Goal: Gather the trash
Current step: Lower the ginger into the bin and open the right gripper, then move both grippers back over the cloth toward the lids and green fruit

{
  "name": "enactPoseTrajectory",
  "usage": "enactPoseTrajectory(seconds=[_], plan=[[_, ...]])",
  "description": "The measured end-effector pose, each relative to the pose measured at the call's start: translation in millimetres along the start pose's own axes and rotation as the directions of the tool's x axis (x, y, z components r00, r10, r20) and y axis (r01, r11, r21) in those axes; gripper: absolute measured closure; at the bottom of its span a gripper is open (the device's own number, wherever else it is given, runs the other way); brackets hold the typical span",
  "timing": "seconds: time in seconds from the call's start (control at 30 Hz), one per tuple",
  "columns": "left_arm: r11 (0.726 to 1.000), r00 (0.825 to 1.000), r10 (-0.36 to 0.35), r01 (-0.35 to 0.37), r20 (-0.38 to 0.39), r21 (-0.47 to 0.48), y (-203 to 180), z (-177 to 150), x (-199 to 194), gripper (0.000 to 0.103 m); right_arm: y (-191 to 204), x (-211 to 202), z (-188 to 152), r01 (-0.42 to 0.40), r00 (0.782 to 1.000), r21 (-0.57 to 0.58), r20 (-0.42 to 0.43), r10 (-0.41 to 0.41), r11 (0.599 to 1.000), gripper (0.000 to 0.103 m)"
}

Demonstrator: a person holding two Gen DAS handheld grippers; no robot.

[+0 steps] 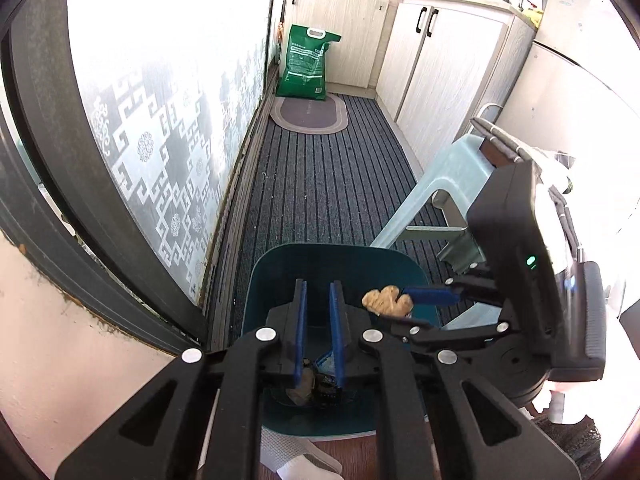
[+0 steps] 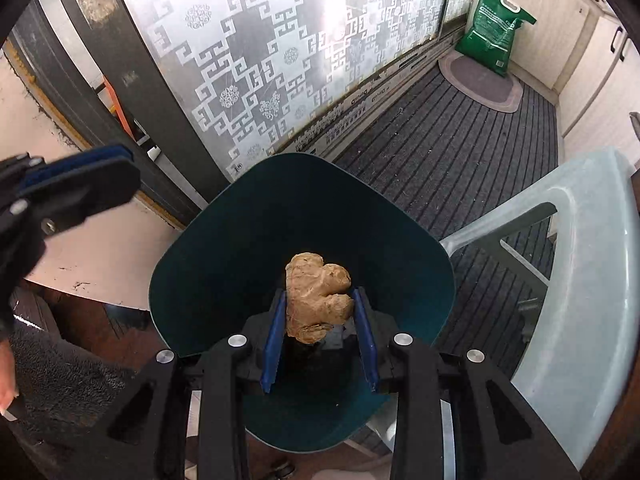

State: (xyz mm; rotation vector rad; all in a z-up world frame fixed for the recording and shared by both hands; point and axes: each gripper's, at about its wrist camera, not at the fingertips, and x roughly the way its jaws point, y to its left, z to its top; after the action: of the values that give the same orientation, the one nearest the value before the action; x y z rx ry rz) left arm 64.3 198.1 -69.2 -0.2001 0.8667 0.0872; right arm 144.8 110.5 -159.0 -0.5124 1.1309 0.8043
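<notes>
- Two claws are seen over one dark teal bin (image 2: 224, 256), which stands on a striped floor mat (image 1: 332, 176) beside a patterned frosted glass door (image 1: 160, 128)
- At the far left of the right wrist view, the left claw (image 2: 80, 184) is seen side-on and blurred, held apart from the bin's left rim
- In its own view, the left claw (image 1: 320, 332) is pointed down into the bin with its blue pads (image 1: 335, 320) set a little apart and parallel; nothing is gripped between them
- Below those pads, at the bottom of the bin, earlier trash (image 1: 316, 384) is seen: a tan lump and a bluish wrapper
- A piece of ginger root (image 2: 318, 298) is pinched by the right claw (image 2: 320, 320), one blue pad being pressed on each side of it
- The ginger is held in the air over the bin's open mouth, above the far right part of the rim in the left wrist view, and is touching neither wall nor floor of the bin
- To the right of the bin, a pale plastic chair (image 2: 580, 280) is placed just beside it
- At the far end of the mat, an oval rug (image 1: 308, 114) is laid, and a green sack (image 1: 306, 64) is leaned against white cabinets (image 1: 440, 64)
- At the lower edge of the left wrist view, a brown surface (image 1: 356, 456) with a white scrap on it is partly hidden by the claw
</notes>
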Motion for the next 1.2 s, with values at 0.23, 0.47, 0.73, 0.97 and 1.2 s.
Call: enactPoseTrajectory(seconds=[0.23, 0.47, 0.73, 0.97, 1.2], plan=[[1.000, 0.997, -0.018, 0.019, 0.077, -0.011, -4, 18, -26, 0.090, 3, 30, -15, 0.001, 0.997, -0.020, -0.082, -0.003, 1.000, 0.069], [0.999, 0.990, -0.026, 0.029, 0.138, -0.020, -7, 31, -48, 0.090, 12, 33, -20, -0.014, 0.996, -0.038, -0.093, 0.011, 0.999, 0.048], [0.999, 0.978, -0.015, 0.021, 0.209, -0.026, -15, 44, -73, 0.078, 15, -2, -17, -0.037, 0.999, -0.058, 0.014, 0.038, 0.998, 0.054], [0.998, 0.952, -0.054, 0.047, 0.303, 0.030, -40, 57, -101, 0.070, 7, -68, -10, -0.063, 0.980, -0.058, 0.184, 0.073, 0.996, 0.065], [0.996, 0.932, -0.085, 0.070, 0.351, 0.054, -66, 67, -116, 0.068, -20, -133, -12, -0.017, 0.942, -0.001, 0.335, 0.017, 1.000, 0.070]])
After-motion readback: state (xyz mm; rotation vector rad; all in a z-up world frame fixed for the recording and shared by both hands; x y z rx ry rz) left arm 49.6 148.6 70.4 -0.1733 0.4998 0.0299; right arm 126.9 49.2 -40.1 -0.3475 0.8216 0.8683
